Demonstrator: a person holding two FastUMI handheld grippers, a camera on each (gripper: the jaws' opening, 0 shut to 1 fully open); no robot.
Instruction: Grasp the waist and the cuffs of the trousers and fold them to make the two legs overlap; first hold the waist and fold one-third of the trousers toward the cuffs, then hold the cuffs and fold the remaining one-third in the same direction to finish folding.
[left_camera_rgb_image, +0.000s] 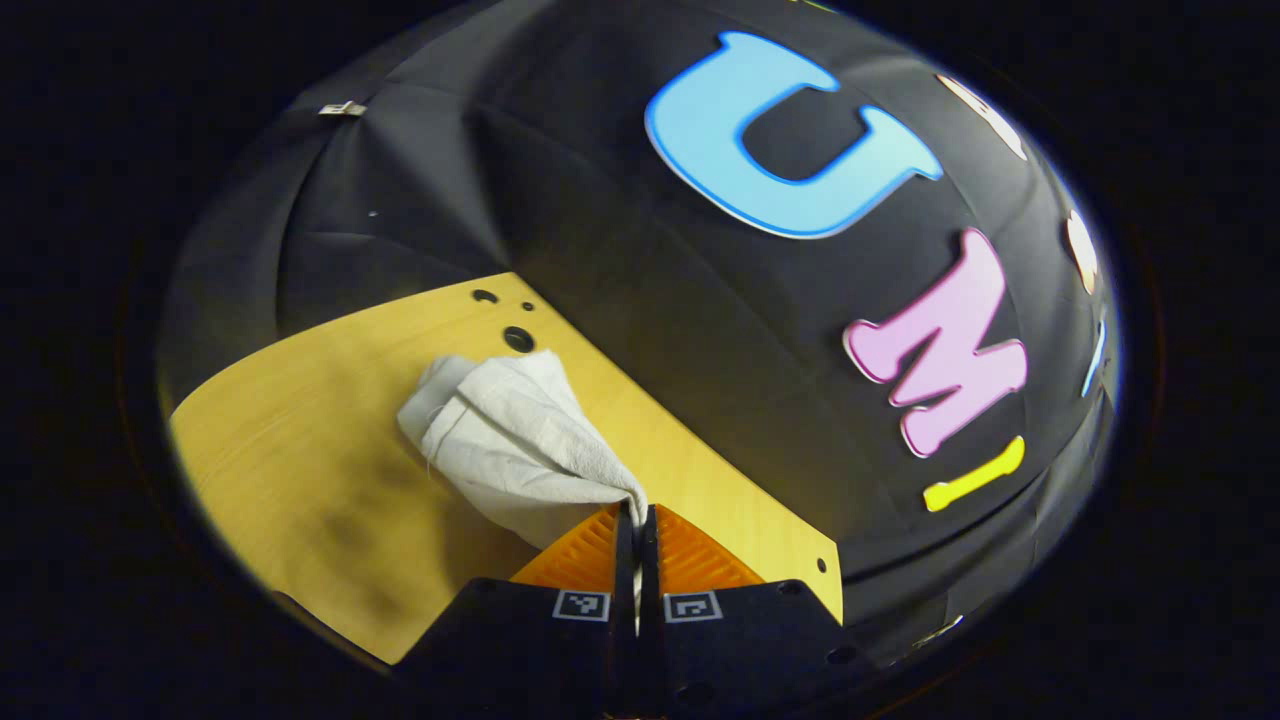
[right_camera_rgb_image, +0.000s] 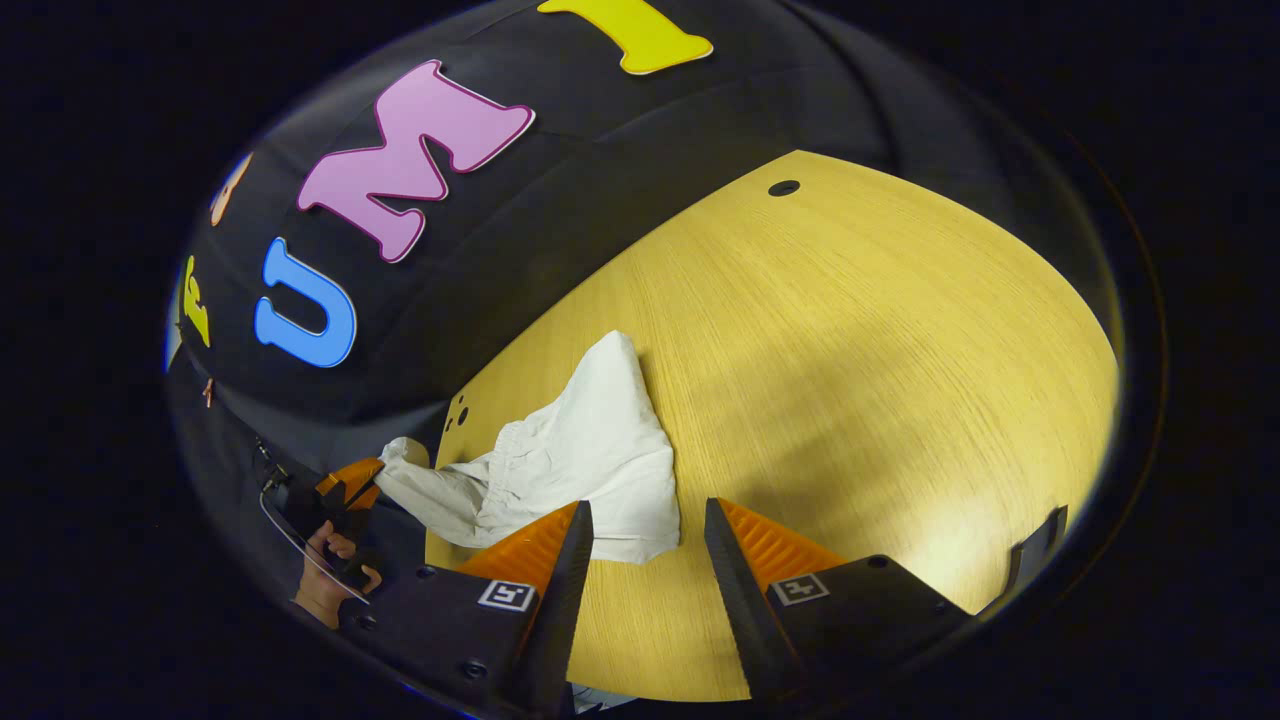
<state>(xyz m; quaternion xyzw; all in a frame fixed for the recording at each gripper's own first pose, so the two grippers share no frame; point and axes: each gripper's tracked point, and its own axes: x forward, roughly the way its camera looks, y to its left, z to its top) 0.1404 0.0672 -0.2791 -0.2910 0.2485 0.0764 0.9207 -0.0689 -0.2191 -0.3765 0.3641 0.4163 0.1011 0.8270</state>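
Observation:
White trousers (right_camera_rgb_image: 585, 455) lie bunched on the wooden table (right_camera_rgb_image: 860, 330), and in the left gripper view the trousers (left_camera_rgb_image: 505, 435) trail away from the fingers toward the table's far corner. My left gripper (left_camera_rgb_image: 636, 520) is shut on an end of the trousers, cloth pinched between both fingers. Which end of the garment it holds I cannot tell. My right gripper (right_camera_rgb_image: 640, 520) stands open just above the table, the near edge of the cloth lying by its left finger (right_camera_rgb_image: 565, 560). Farther off at lower left, the left gripper (right_camera_rgb_image: 350, 490) and the hand holding it pull the cloth off the table edge.
The table's back edge meets the black cloth wall. Small round holes (left_camera_rgb_image: 517, 338) sit near the table corner by the trousers. A wide stretch of bare wood (right_camera_rgb_image: 900, 400) lies to the right of the right gripper.

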